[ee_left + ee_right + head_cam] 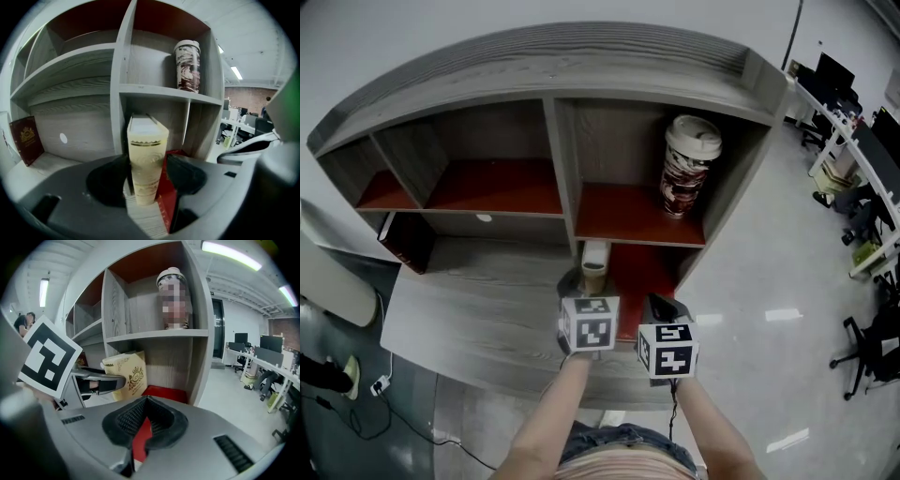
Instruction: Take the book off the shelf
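Grey wood-grain shelf (pixel 581 58), with red floors in the upper bays and in the lower right bay.

Far left, wide lower bay: a dark red book (pixel 408 242) stands tilted against the left wall on the grey base board.

Centre, lower right bay, hard by the divider: cream book (pixel 146 159), upright, spine outward, with a gold band near the spine's top. It sits at the front of that bay. Cannot tell whether its foot rests on the red floor (pixel 642 272).

Left gripper (pixel 147 177) has hold of the cream book. One jaw is on each cover, and they are parted only by the book's thickness. In the head view the book's top end shows just ahead of this gripper's marker cube.

Just right of the cream book, under the right-hand jaw: a red cover (pixel 168 204) with gold lettering and pale page edges beside it. Too close and blurred to say more.

Upper right bay: a lidded cup (pixel 689 164) with a brown-and-white pattern and a pale lid, upright on the red floor, nearer the right wall.

Right gripper (pixel 143 427) is just beside the left one, in front of the lower right bay. Its jaws are all but closed. A thin red strip shows in the slit, and I cannot tell whether it is gripped or only seen through the gap.

Far right: office desks (pixel 862 159) and chairs on a pale floor, well apart from the shelf.
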`<state>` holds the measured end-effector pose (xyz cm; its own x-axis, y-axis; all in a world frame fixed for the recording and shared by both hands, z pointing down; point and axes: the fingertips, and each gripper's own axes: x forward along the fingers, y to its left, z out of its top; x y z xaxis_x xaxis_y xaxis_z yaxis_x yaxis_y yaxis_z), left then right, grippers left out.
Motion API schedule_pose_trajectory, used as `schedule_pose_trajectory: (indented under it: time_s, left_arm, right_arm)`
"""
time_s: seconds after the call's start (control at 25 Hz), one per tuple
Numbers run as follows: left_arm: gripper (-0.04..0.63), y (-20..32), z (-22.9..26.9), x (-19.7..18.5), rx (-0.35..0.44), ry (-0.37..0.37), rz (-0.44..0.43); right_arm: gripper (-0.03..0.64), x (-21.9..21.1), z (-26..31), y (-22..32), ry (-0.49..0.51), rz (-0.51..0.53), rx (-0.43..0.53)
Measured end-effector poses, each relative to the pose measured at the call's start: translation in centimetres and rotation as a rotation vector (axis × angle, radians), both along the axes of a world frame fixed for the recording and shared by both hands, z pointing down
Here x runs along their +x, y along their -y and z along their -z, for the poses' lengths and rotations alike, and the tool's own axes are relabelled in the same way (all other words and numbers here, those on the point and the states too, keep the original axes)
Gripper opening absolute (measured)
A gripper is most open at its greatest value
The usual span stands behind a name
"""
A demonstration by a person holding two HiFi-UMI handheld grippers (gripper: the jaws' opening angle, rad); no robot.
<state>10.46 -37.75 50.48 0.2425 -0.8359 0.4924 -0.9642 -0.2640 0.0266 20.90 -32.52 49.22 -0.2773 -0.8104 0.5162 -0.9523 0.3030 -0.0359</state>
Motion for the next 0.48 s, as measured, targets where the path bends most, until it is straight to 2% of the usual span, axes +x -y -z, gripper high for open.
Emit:
schedule_pose_trajectory:
  time_s: [0.48]
  left_arm:
    - [0.238, 2.6, -1.2, 0.7, 0.011, 0.032, 0.067]
  right_arm:
    - [0.008, -0.4, -0.2, 1.2, -0.008, 0.038, -0.017]
